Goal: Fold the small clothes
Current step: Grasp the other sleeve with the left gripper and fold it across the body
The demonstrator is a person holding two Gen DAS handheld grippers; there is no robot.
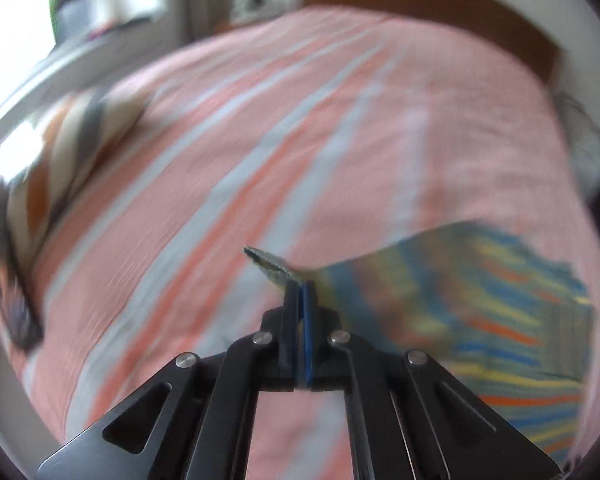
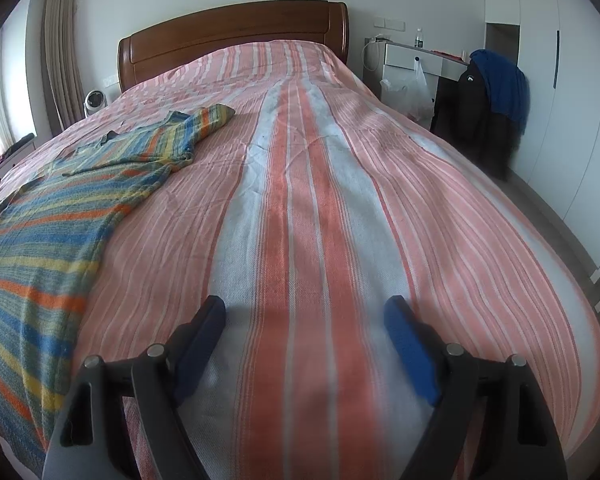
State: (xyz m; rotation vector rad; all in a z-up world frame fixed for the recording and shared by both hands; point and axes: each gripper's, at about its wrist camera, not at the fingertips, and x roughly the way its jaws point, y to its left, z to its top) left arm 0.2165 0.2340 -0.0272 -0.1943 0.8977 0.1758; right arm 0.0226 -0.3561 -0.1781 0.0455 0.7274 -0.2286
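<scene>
- Left wrist view: the left tongs (image 1: 300,286) are pressed fully together, pinching a thin edge of the striped garment (image 1: 480,304). A small pointed bit of the fabric sticks up past the tips.
- From the pinch, the garment trails away to the right, blurred, its blue, yellow and orange stripes spread over the bed (image 1: 240,128) toward that side's edge.
- The bed's cover is pink with pale and coral stripes; a striped pillow (image 1: 56,160) lies at its left edge, and a strip of brown headboard (image 1: 440,8) shows at the top. The whole picture is smeared.
- Right wrist view: the right tongs (image 2: 306,312) stand wide apart, with nothing between the blue pads (image 2: 408,344); only the bedcover shows between them, near the foot of the bed (image 2: 420,200).
- The striped garment (image 2: 52,240) lies spread along the bed's left side, its body reaching the near left edge and one sleeve stretched toward the middle, short of the wooden headboard (image 2: 232,28).
- Beside the bed's right edge stand a white nightstand (image 2: 414,58), a plastic bag (image 2: 414,92) and a dark jacket (image 2: 488,108) with a blue cloth draped over it. A small fan (image 2: 94,102) sits by the far left corner.
</scene>
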